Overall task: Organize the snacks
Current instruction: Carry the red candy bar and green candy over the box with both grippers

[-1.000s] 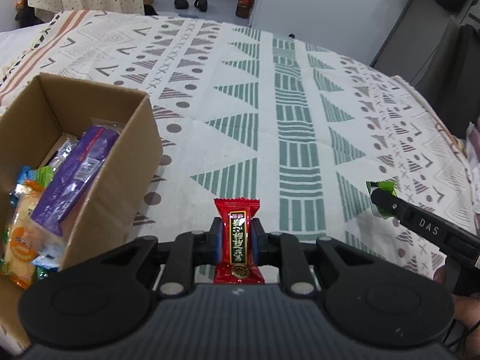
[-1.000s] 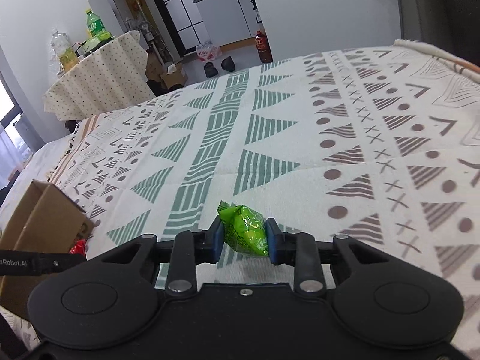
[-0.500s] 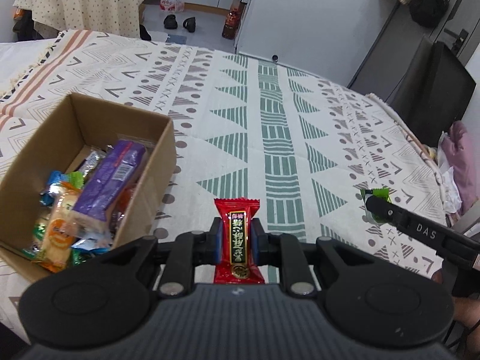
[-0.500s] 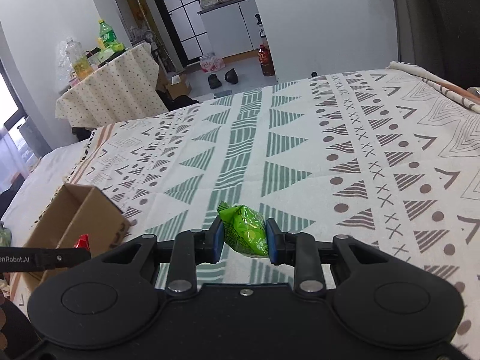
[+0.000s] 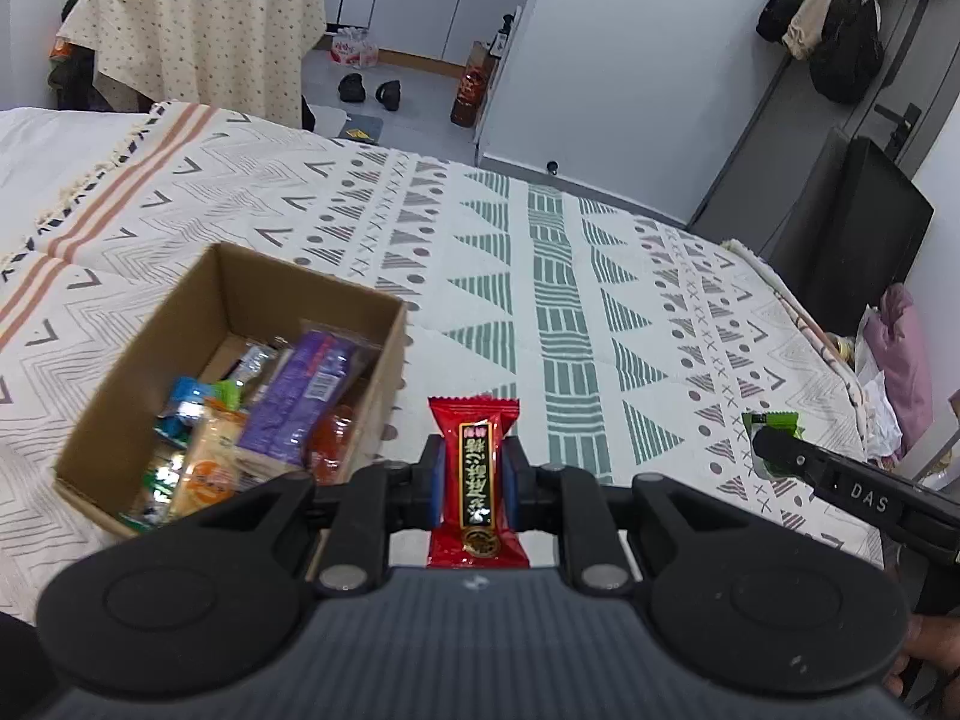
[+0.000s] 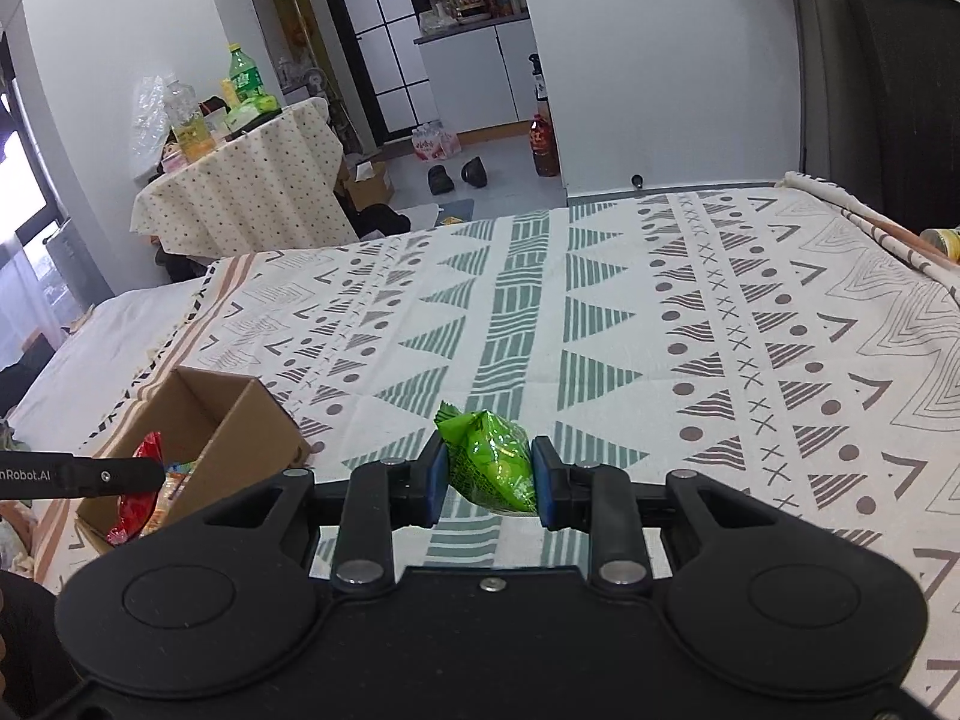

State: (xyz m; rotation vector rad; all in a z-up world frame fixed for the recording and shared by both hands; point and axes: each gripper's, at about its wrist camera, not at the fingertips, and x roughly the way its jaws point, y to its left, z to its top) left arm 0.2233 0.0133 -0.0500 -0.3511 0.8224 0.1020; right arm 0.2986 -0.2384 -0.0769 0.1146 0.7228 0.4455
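A patterned cream bedspread carries an open brown cardboard box near its left edge; the left gripper pinches a red rectangular foil candy packet, the right gripper a crinkled green plastic snack packet

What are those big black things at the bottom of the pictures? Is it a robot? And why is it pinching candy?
It is no robot. A person holds a black pinching tool in each hand, and each tool carries a camera that looks out along its two fingers. That gives two pictures.

In the left tool's picture, the left gripper pinches a red snack packet with a black label. In the right tool's picture, the right gripper pinches a shiny green snack bag.

Below lies a cream patterned cloth. On it sits an open brown cardboard box, already holding colourful snacks such as a purple packet.
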